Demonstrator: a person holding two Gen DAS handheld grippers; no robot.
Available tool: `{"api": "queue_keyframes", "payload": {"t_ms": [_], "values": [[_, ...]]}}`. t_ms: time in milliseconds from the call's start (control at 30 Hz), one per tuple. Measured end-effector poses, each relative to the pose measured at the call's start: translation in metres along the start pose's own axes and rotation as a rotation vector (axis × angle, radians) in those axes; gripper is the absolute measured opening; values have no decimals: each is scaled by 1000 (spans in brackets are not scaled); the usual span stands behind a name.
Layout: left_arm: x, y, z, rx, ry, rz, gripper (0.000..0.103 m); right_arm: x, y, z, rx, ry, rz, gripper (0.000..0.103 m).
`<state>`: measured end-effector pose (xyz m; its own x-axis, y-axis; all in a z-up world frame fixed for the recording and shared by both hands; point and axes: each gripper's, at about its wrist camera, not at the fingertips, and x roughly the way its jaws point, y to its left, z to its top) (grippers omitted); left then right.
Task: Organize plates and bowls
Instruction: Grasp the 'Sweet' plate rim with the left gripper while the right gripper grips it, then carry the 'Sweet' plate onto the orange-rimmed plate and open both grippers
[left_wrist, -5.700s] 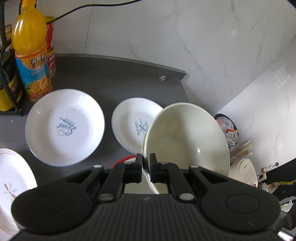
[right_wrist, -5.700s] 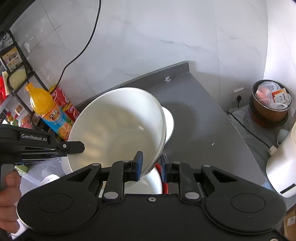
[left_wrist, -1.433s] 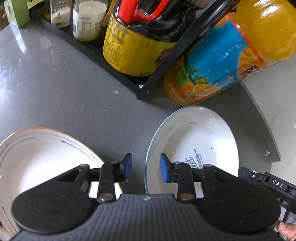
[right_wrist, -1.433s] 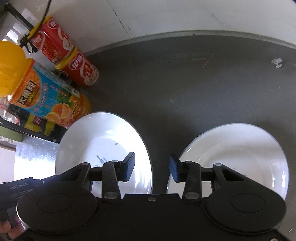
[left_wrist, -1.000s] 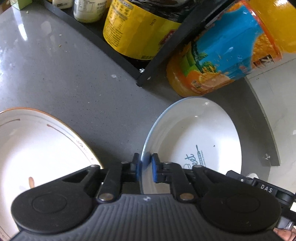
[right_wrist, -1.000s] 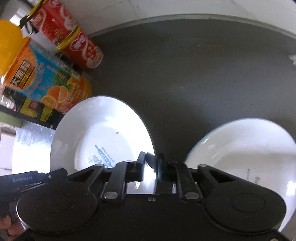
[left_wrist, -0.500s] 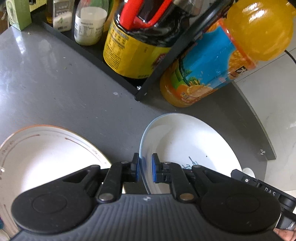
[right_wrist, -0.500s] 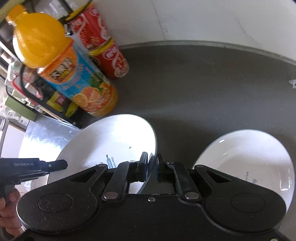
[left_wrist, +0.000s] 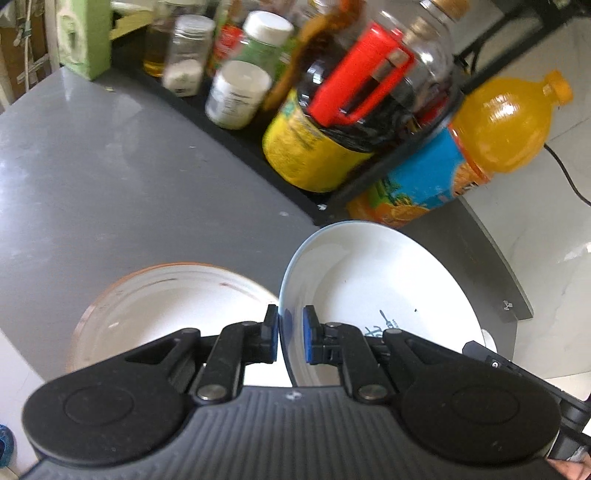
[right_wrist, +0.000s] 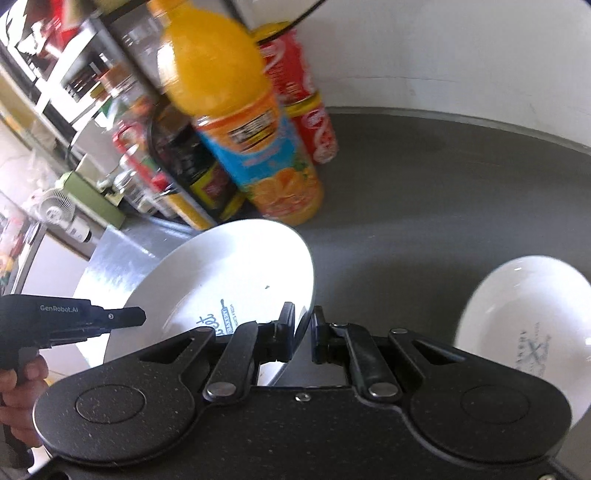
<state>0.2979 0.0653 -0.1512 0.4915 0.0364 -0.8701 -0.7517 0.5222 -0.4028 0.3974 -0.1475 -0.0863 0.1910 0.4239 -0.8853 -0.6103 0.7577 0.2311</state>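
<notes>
A white blue-rimmed plate (left_wrist: 373, 291) with blue lettering hangs tilted above the grey counter, held from both sides. My left gripper (left_wrist: 289, 334) is shut on its left rim. My right gripper (right_wrist: 303, 332) is shut on its right rim, the same plate (right_wrist: 229, 280) filling the left of the right wrist view. A white plate with an orange-brown rim (left_wrist: 162, 310) lies on the counter just left of the held one. A smaller white plate with grey lettering (right_wrist: 524, 314) lies at the right.
An orange juice bottle (right_wrist: 240, 122) and red cans (right_wrist: 306, 96) stand behind the plates. A black rack (left_wrist: 258, 122) holds a dark bottle with a red handle (left_wrist: 354, 96) and several jars. A hand (right_wrist: 18, 391) holds the left gripper's handle. The grey counter (right_wrist: 443, 192) meets a white wall behind.
Both grippers went from open around the lettered plate's rims to shut on them. The plate has since risen off the counter and tilted.
</notes>
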Motion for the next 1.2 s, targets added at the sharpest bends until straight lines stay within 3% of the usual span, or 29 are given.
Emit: {"api": "queue_keyframes", "payload": {"t_ms": [567,1200], "values": [[-28,78,-10,-35,-4,28,11,23,72,-27,-73,52,12,9],[-20,111,-30,-47,33,75,11,32,95,-51,-122,110,-12,10]]}}
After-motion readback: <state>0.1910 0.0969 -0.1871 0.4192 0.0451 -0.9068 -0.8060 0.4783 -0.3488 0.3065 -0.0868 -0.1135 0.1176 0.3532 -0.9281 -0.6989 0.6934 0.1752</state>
